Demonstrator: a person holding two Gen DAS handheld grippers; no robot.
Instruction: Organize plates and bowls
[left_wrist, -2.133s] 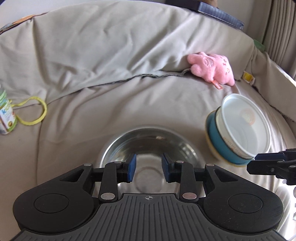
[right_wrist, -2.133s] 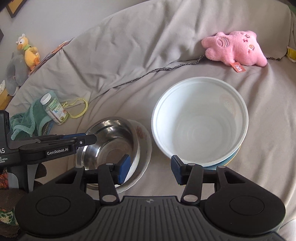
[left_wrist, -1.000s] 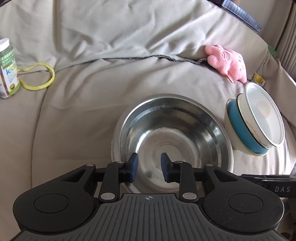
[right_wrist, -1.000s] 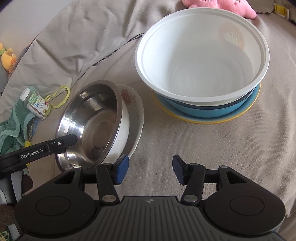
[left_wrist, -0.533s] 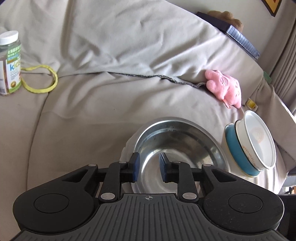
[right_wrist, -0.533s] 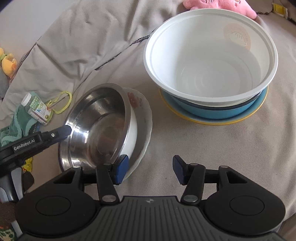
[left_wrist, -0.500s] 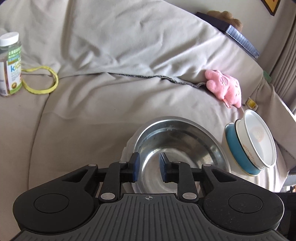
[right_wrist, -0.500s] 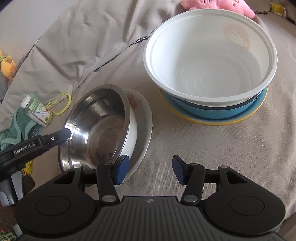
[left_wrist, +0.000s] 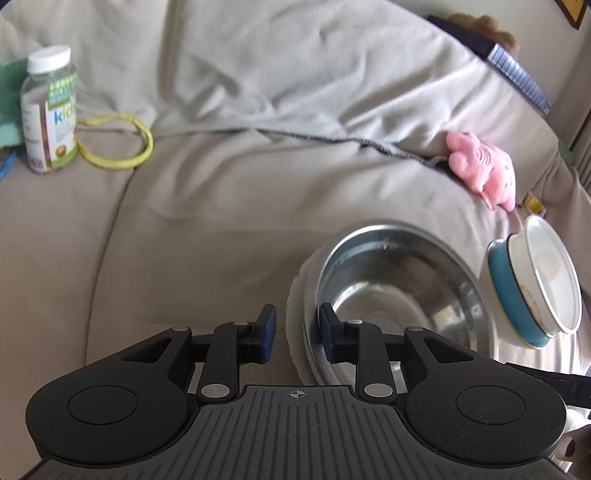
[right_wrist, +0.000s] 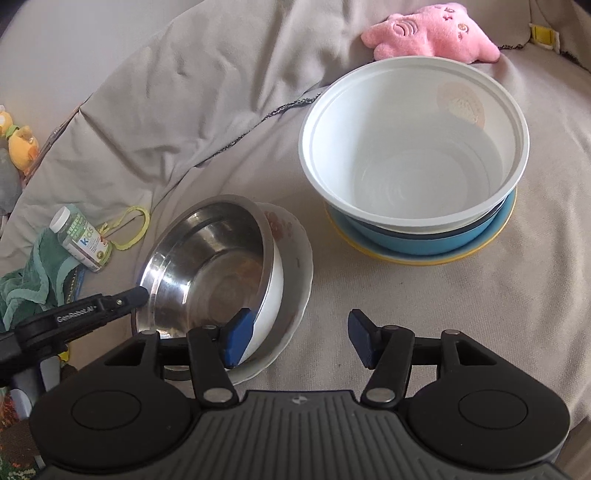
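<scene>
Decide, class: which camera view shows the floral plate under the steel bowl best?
The right wrist view: the floral plate shows its flower print and rim beside the steel bowl. The left wrist view shows only a white edge.

Left tool (left_wrist: 293, 334) astride steel bowl (left_wrist: 399, 291) rim, unclamped

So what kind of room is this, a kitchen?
Probably not a kitchen. It looks like a living room or bedroom: the bowls sit on a soft seat under a wrinkly beige cover, with a pink plush toy and a yellow duck toy nearby.
</scene>
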